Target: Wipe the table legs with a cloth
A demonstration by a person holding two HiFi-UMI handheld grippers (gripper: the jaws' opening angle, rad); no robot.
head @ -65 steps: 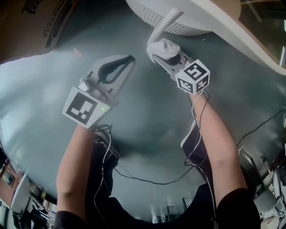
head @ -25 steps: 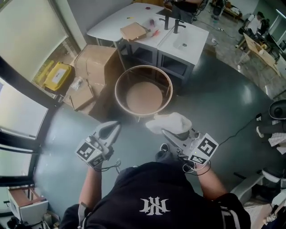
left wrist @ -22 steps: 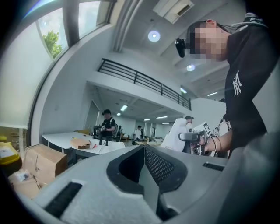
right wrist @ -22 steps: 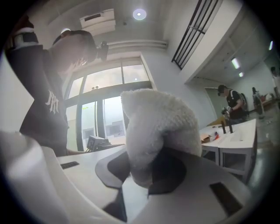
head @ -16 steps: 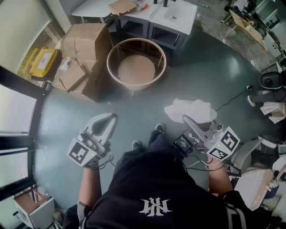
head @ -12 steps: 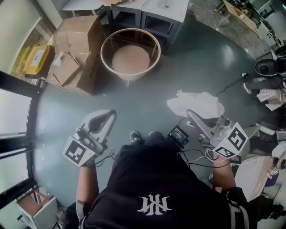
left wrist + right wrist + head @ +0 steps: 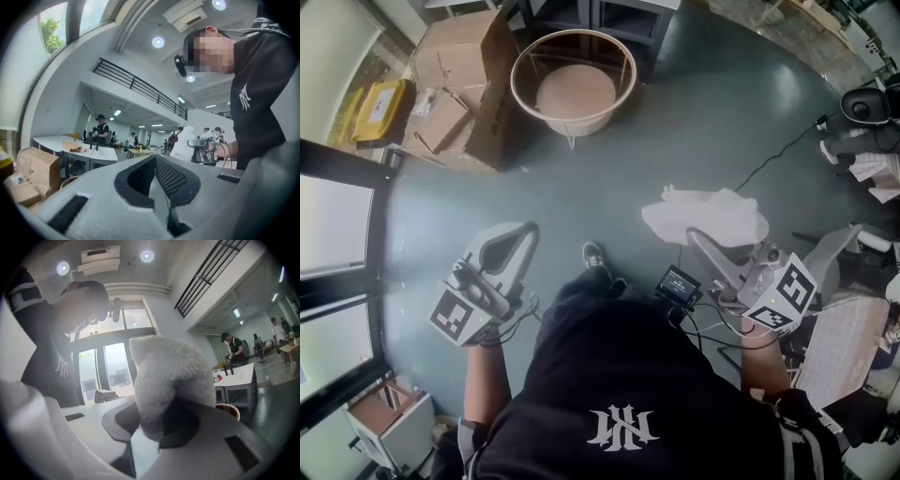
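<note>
Right now your right gripper (image 7: 697,238), lower right, clamps the white cloth (image 7: 709,214) out front; your left gripper (image 7: 523,232), lower left, points forward, jaws pressed together.

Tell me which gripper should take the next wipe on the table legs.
Right. The right gripper is clamped on the white cloth; the left gripper has its jaws together on nothing.
</note>
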